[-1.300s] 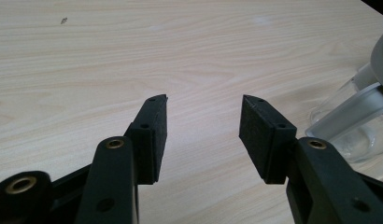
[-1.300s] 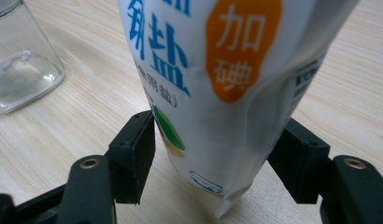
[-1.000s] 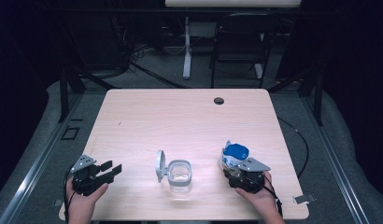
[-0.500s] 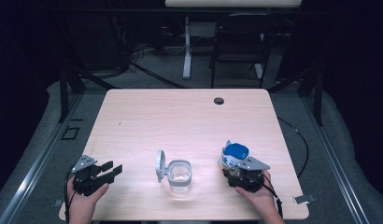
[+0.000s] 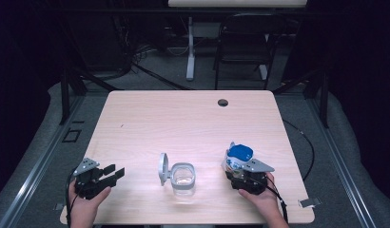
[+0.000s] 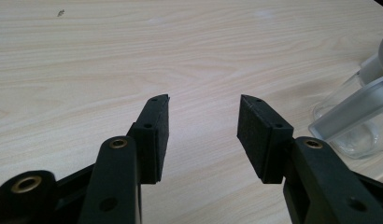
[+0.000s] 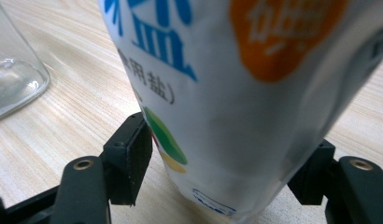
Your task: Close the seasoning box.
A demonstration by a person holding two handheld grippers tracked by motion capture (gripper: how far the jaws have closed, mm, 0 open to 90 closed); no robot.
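Observation:
A white salt container with a blue cap (image 5: 239, 154) stands at the table's front right, its printed side (image 7: 236, 70) close in the right gripper view. My right gripper (image 5: 236, 169) is shut on its lower part, a pad (image 7: 133, 154) against each side, midway (image 7: 229, 156). A clear glass jar (image 5: 182, 176) with its hinged lid (image 5: 163, 168) swung up to the left sits front centre, seen also as jar (image 6: 353, 126) and jar (image 7: 14, 74). My left gripper (image 5: 116, 172) rests at the front left, open with nothing between the jaws (image 6: 203, 116).
The light wooden table (image 5: 183, 123) has a round cable hole (image 5: 223, 102) near its far edge. A dark chair (image 5: 243, 52) and a desk leg (image 5: 190, 47) stand beyond the table. Bare wood lies between the jar and each gripper.

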